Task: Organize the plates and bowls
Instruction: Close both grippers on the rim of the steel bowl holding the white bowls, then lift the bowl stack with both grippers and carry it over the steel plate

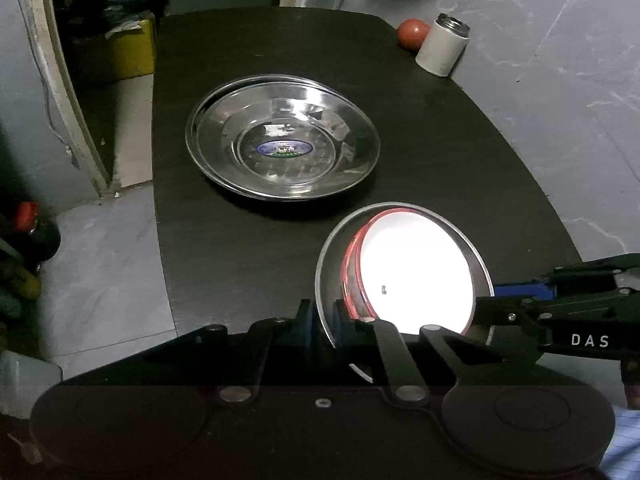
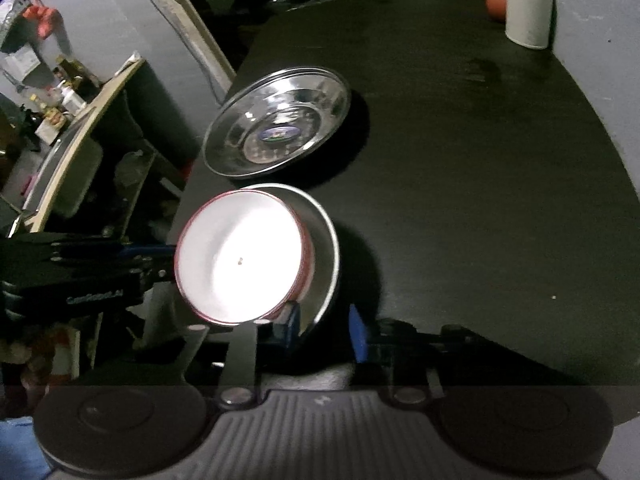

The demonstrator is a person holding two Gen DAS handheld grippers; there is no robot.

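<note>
Both tools pinch the steel bowl's [image 1: 326,276] rim, left tool [image 1: 322,322] at 7 o'clock, right tool [image 2: 320,326] opposite, steadying the nested white bowl [image 1: 416,272]; stacked plates [image 1: 282,136] wait at 11 o'clock on the table [image 1: 460,140].

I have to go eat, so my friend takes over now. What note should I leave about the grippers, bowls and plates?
Left gripper: shut on the steel bowl, at one side of its rim.
Right gripper: shut on the opposite side.
Things: the white bowl sits inside the steel bowl; the steel plates are stacked mid-table.
Done: plates stacked, bowls nested.
Left: probably placing the bowl pair by the plates.
</note>
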